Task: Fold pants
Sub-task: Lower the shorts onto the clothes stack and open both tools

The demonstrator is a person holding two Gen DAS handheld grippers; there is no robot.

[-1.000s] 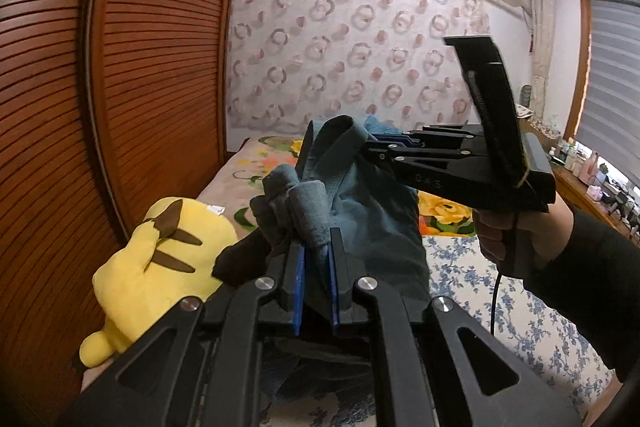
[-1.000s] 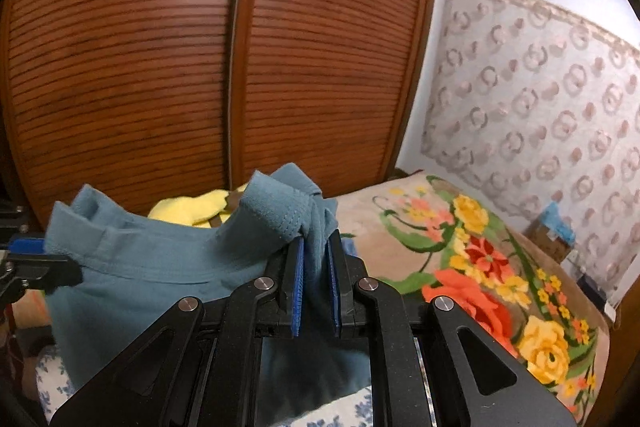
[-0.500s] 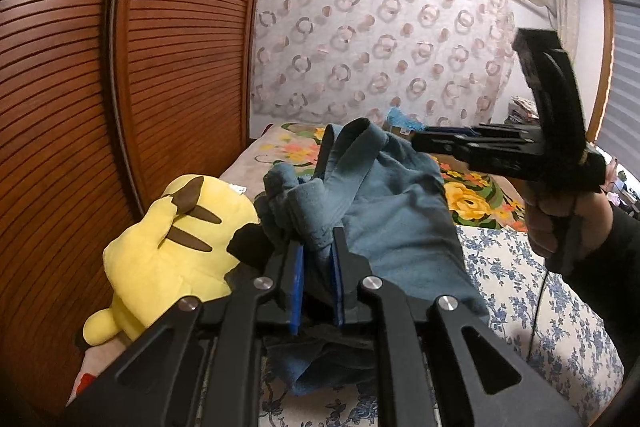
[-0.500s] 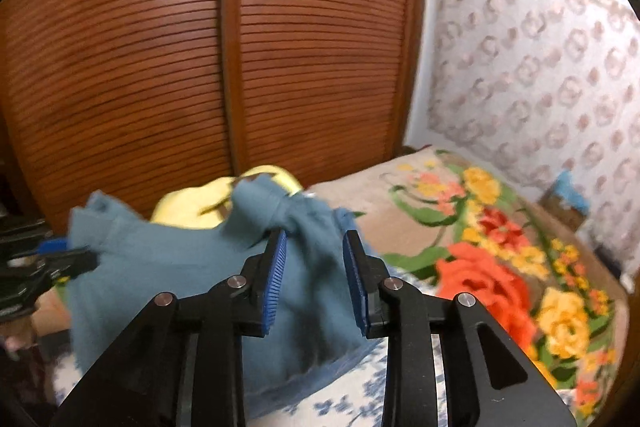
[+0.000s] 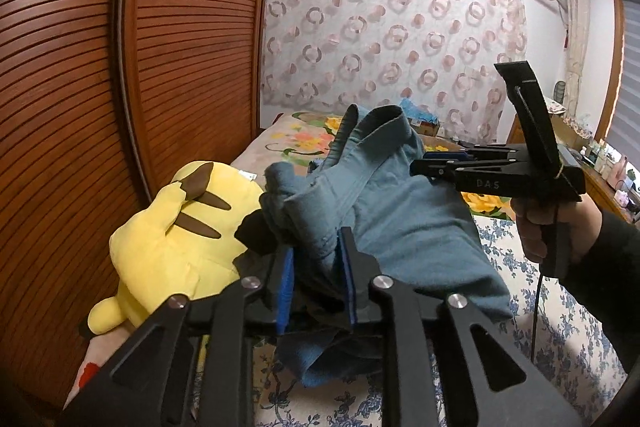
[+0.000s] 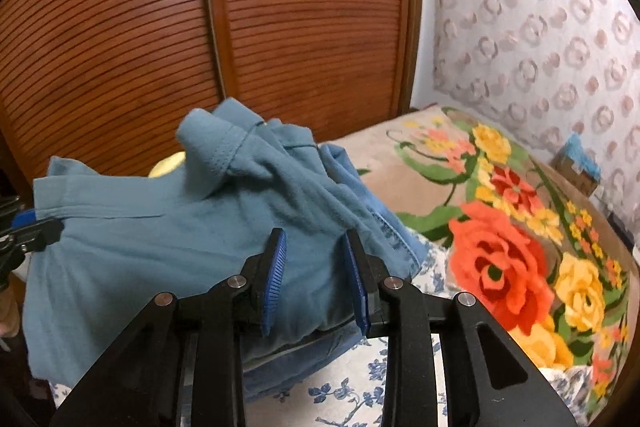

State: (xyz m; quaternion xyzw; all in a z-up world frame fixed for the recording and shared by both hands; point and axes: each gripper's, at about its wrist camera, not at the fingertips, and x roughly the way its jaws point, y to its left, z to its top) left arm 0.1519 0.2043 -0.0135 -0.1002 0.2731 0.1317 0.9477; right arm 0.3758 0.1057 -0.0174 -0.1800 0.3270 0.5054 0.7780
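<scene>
Setting: a bedroom, where a person works a pair of hand-held tongs over a bed [image 6: 400, 387] spread with a blue-flowered sheet, beside slatted wooden wardrobe doors [image 6: 280, 27].
Garment: teal pants [image 6: 160, 247] lie in a loose heap on the bed, atop a folded blue denim piece [image 6: 380, 227], with a yellow plush toy [image 5: 172, 247] just beside them on the wardrobe side.
Left tongs [image 5: 316, 279]: jaws opening, a bunched corner of the cloth between the blue pads; whether they press on it cannot be told.
Right tongs [image 6: 316, 279]: released, pads apart and clear of the cloth, hovering low over the heap's near edge.
Why so: judging by the slack fabric, the pants have been set down so both ends can be let go and the fold squared.
Orientation: the garment's long axis appears to run from one pair of tongs to the other, across the right camera's view; a stitched band end stands up in a peak at the middle, so the pile is not yet flat.
Outlook: smoothing looks necessary next.
</scene>
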